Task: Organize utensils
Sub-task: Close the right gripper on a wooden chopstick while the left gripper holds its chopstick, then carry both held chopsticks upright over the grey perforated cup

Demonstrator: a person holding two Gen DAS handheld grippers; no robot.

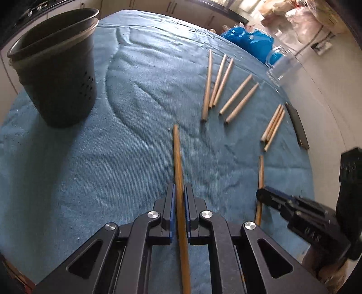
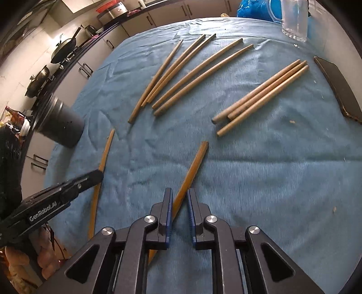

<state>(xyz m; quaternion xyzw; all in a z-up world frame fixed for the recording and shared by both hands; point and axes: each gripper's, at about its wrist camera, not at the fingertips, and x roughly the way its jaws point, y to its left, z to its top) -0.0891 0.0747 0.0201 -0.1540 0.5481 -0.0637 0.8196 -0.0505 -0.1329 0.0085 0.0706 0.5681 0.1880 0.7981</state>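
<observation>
**Both tongs loaded, eight chopsticks left on the cloth**

I found the left tongs (image 1: 179, 192) closed hard on one chopstick (image 1: 177, 158), the stick running straight out between the blue pads, its far end free above the blue cloth (image 1: 135, 95). The right tongs (image 2: 179, 199) were nearly closed on a second chopstick (image 2: 192, 171), which crossed the pads at a slant, its thick end leaning off to the right.

Risk noted first. That slanted hold looked the weaker one in my judgement: with so little stick bearing squarely on the pads, it could pivot or slide out during a carry. Both sticks project well ahead of the tongs, so a tip could catch the holder's rim and lever loose. The two tongs were also near each other, and the sticks could cross.

Beyond the tongs, the loose chopsticks (image 2: 194, 74) lay flat on the cloth-covered counter in three groups: three, then two, then three (image 2: 260, 95) further right. A dark flat object (image 2: 337, 90) lay beside the last group. The black perforated holder (image 1: 56, 67) stood upright far left, apparently empty, well apart from both held sticks. A clear glass (image 2: 294, 20) stood at the far edge.
</observation>
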